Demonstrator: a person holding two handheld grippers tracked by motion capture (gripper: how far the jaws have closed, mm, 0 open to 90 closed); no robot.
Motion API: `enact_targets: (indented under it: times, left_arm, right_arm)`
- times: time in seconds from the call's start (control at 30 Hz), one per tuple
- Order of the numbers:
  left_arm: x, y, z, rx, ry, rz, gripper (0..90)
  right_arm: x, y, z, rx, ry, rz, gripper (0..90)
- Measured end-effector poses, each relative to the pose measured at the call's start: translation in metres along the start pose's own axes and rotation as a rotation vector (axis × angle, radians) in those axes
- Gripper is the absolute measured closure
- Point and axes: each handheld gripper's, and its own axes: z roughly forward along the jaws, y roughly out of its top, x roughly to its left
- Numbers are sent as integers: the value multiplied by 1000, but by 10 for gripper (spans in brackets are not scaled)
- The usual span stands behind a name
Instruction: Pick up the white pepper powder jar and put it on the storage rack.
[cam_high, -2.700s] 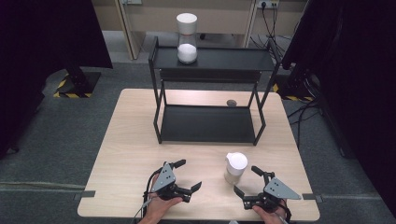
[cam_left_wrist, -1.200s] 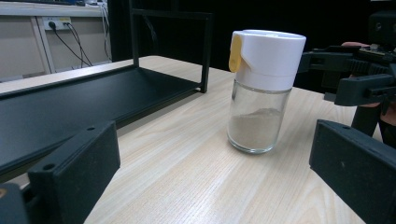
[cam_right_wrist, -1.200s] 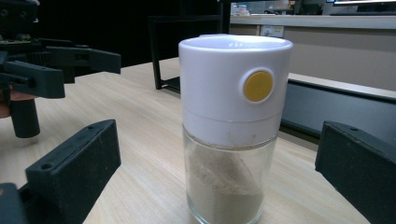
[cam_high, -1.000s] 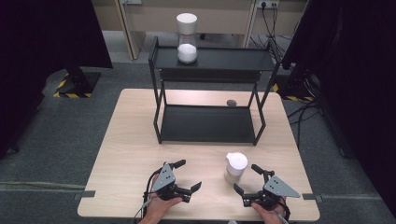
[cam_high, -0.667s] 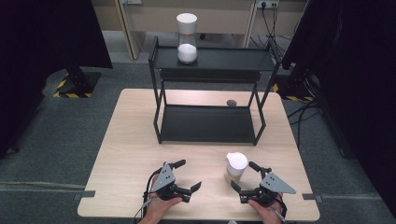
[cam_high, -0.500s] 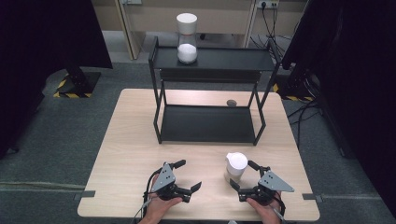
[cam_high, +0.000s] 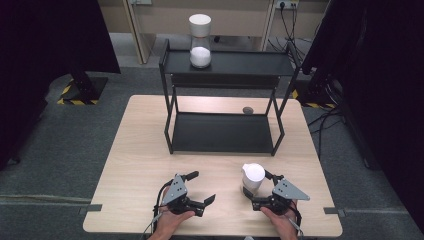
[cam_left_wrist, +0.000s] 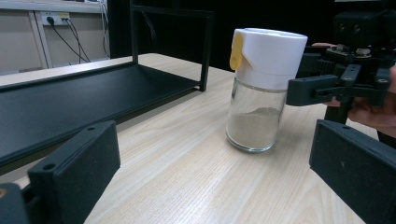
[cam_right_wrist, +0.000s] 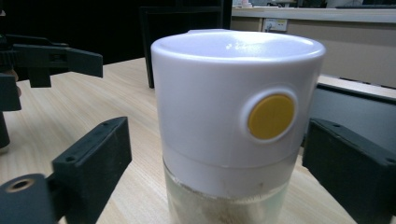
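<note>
Glass jar, white cap with a yellow button; pale powder fills its lower part. It stands upright on the counter, between the jaws of the right claw. That claw's jaws have just been closing in around the jar; in the right gripper view a jaw stands on each side of the cap with a gap visible on both sides, so the pads do not press on it.

Left claw: jaws apart, nothing between them, resting low at the near edge of the counter, well to the left of the right claw. In the left gripper view the jar stands ahead of its jaws, with the right claw just beyond it.

Black two-tier rack: ahead of both claws, at the far half of the counter.

Hourglass: white, upright on the rack's top shelf.

Small dark object: on the counter behind the rack's lower shelf; too small to identify.
</note>
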Motion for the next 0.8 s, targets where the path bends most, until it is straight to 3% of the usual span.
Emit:
enact_targets:
  times: [0.43,0.8]
  left_arm:
    - [0,-1,1,3,-5,-4,13]
    - [0,-1,1,3,-7,-5,13]
  right_arm:
    - [-1,5,8,27,-17,-20,227]
    - [-2,5,10,30,-7,1,306]
